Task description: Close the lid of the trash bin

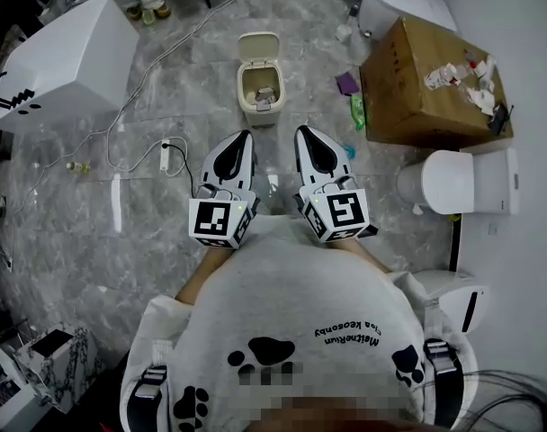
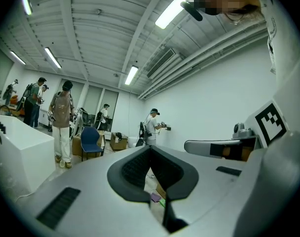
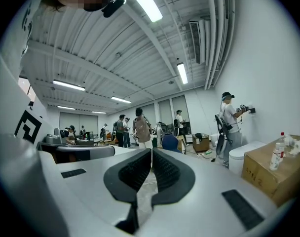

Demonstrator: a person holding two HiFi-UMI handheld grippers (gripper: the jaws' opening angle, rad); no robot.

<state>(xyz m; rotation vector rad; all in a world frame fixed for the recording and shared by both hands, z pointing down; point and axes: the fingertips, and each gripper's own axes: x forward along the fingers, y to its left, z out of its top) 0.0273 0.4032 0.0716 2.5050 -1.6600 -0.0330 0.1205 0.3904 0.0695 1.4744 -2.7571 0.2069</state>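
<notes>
A small cream trash bin (image 1: 259, 97) stands on the grey marble floor ahead of me. Its lid (image 1: 258, 47) is swung up at the back, and rubbish shows inside. My left gripper (image 1: 246, 136) and right gripper (image 1: 302, 131) are held side by side, level, pointing at the bin and stopping short of it. Both are shut with nothing between the jaws. In the left gripper view the left gripper (image 2: 150, 147) has its dark pads pressed together. In the right gripper view the right gripper (image 3: 151, 150) looks the same. Neither gripper view shows the bin.
A big white box (image 1: 67, 61) stands at the left and a cardboard box (image 1: 426, 84) with clutter at the right. White toilets (image 1: 467, 183) sit further right. A power strip (image 1: 165, 157) and cable lie on the floor. Several people (image 2: 62, 122) stand across the room.
</notes>
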